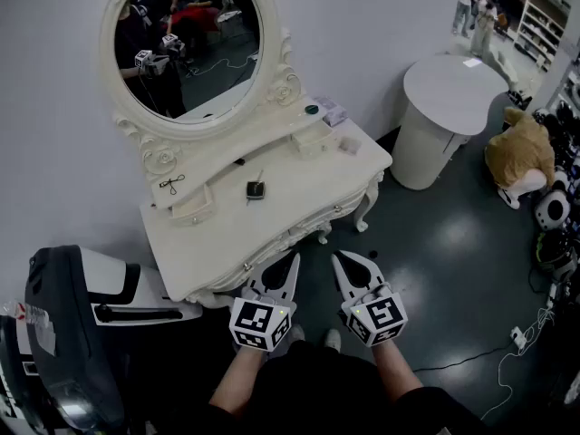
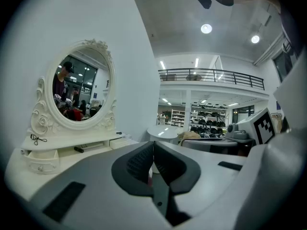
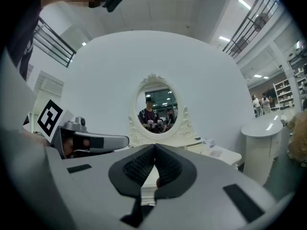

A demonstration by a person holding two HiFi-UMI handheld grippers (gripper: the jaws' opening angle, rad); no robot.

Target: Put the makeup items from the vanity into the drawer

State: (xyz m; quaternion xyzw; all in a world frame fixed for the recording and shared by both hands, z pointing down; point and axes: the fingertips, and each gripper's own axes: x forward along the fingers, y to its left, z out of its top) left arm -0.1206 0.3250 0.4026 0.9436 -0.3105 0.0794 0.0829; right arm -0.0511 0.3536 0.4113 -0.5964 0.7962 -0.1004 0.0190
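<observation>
The white vanity [image 1: 299,198] with an oval mirror [image 1: 190,39] stands ahead of me. On its top lies a black compact [image 1: 256,189]. An eyelash curler [image 1: 170,185] and a black pencil [image 1: 240,161] rest on the raised shelf, and a dark jar [image 1: 312,110] and small boxes [image 1: 335,113] sit at its right end. My left gripper [image 1: 293,258] and right gripper [image 1: 336,256] hover side by side just off the vanity's front edge, both shut and empty. The jaws also meet with nothing between them in the left gripper view [image 2: 153,145] and the right gripper view [image 3: 154,150].
A round white table [image 1: 453,84] stands to the right, with a brown plush toy [image 1: 519,150] on the floor beyond it. A black and white machine [image 1: 63,333] stands close at my left. Cables [image 1: 507,343] trail across the dark floor at right.
</observation>
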